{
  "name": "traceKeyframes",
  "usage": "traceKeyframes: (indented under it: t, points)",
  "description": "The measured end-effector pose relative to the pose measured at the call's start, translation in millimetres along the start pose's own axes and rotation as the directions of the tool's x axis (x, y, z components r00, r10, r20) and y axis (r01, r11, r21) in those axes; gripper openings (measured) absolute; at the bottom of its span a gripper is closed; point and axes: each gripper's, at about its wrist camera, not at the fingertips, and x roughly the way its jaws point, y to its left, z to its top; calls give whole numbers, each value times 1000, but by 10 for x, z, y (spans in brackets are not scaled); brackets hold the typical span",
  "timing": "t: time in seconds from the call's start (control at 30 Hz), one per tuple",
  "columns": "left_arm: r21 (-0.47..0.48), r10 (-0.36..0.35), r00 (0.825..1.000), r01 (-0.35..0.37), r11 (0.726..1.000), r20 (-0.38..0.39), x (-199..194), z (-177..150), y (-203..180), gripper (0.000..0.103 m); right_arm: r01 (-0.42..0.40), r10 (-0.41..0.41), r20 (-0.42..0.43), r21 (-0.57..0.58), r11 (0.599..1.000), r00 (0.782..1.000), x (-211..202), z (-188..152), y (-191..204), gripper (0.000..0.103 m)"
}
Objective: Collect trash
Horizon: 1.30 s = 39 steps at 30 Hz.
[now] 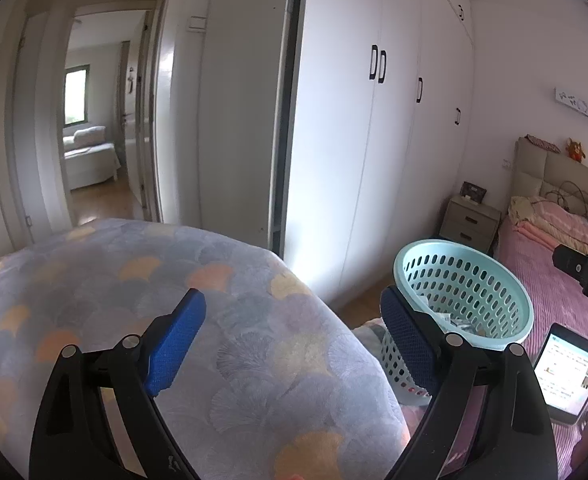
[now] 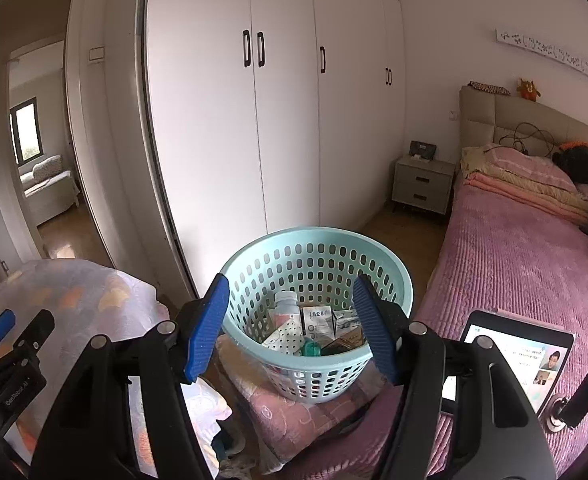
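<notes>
Baskets like this light blue basket [image 2: 318, 364], already holding trash, need care: both right gripper [image 2: 291, 330] and left gripper [image 1: 294, 344] have open, empty jaws, so close on its rim squarely.

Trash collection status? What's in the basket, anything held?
Done: the light-blue basket on the bed already holds a bottle and small boxes. In hand: nothing; right tongs and left tongs both open, empty. Left: no loose trash visible in either view.

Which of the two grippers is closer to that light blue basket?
Right. The right gripper points straight at the basket, open, fingers framing it. The left gripper sits off to its left, over the blanket.
</notes>
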Motion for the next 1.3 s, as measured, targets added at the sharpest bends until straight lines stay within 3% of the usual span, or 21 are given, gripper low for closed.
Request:
traceKeyframes:
  t: [1.3]
  points:
    - [2, -14, 1000, 14, 1000, -1, -15, 16, -32, 89, -4, 4, -6, -6, 1000, 1000, -6, -36, 32, 64]
